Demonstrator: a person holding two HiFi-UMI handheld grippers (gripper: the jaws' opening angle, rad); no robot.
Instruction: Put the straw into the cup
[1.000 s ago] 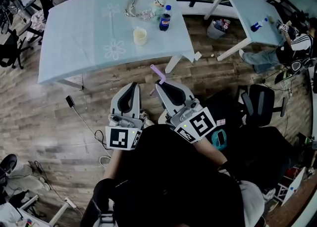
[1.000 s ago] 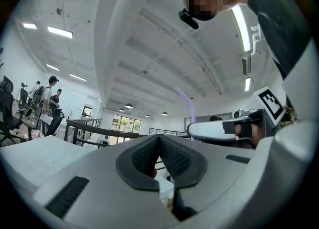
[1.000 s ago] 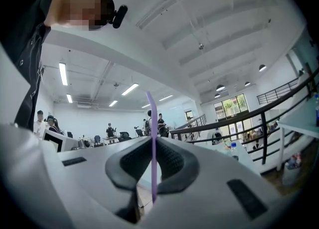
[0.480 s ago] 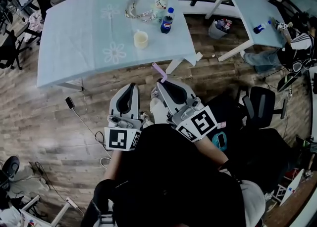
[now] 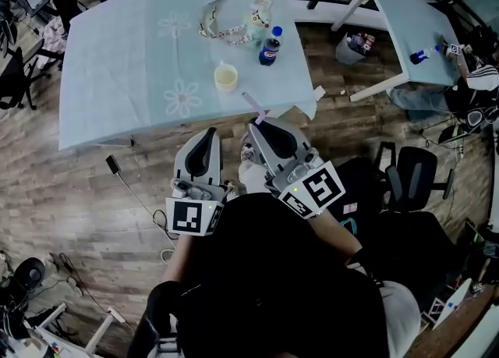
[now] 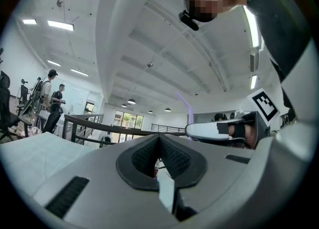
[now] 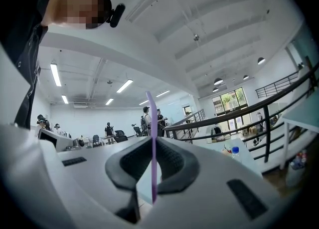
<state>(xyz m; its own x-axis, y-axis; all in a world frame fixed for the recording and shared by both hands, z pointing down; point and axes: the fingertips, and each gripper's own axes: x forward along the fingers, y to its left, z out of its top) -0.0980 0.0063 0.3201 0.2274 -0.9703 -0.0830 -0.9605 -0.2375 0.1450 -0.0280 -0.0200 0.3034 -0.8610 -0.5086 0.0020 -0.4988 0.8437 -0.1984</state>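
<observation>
A pale yellow cup (image 5: 225, 77) stands on the light-blue table (image 5: 117, 60), near its front edge. My right gripper (image 5: 261, 124) is shut on a purple straw (image 5: 252, 104), whose free end reaches the table's edge, to the right of and short of the cup. In the right gripper view the straw (image 7: 151, 123) stands upright, pinched between the dark pads of the right gripper (image 7: 152, 140). My left gripper (image 5: 205, 136) is beside it on the left, over the floor, shut and holding nothing. In the left gripper view the jaws of the left gripper (image 6: 159, 138) meet.
A blue-capped bottle (image 5: 269, 46), a chain-like strap (image 5: 218, 25) and a small packet (image 5: 257, 12) lie behind the cup. A second table (image 5: 405, 13) and a bin (image 5: 355, 44) stand to the right. An office chair (image 5: 413, 171) is at my right, and a cabled device (image 5: 114, 164) lies on the floor.
Both grippers have moved forward toward the table, which now lies closer. The straw's tip has gone from over the floor to the table's front edge. Neither gripper's jaws have changed.
</observation>
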